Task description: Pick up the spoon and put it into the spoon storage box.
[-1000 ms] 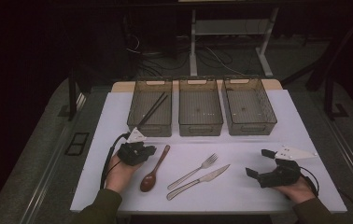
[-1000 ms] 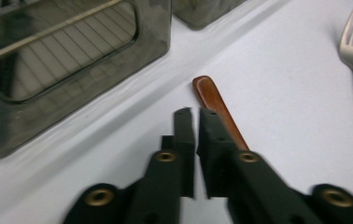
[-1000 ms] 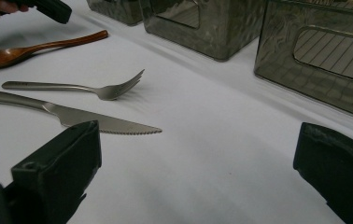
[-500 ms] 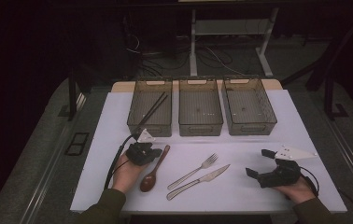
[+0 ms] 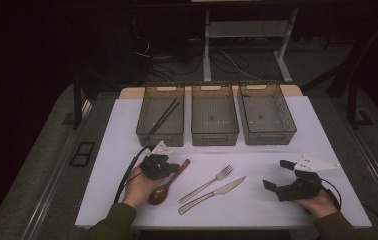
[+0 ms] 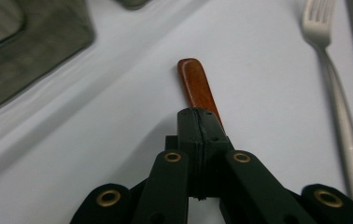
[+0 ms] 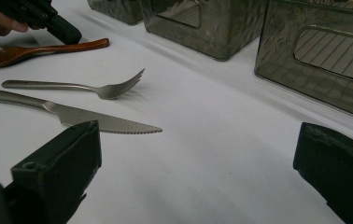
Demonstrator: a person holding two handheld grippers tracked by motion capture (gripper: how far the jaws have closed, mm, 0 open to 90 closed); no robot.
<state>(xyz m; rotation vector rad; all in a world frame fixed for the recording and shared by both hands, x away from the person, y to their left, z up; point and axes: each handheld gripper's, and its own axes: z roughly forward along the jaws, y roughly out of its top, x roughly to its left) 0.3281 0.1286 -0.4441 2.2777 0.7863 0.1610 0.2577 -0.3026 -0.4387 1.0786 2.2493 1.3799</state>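
**Wooden spoon under the left fingers**

Wooden spoon (image 5: 166, 186) lies on the white desk (image 5: 257, 207) left of the fork (image 5: 208, 183), the left gripper (image 5: 158, 166) over its handle. Left gripper view: fingers (image 6: 198, 135) pressed together atop the handle. Right gripper view: right gripper (image 7: 198, 168), fingers spread, faces the knife (image 7: 72, 116).

The wooden spoon (image 5: 166, 184) is lying flat on the white table (image 5: 277, 210), its reddish-brown handle (image 6: 198, 88) angling toward the bins and its darker bowl pointing toward the near edge. It is resting just left of the fork (image 5: 208, 183).
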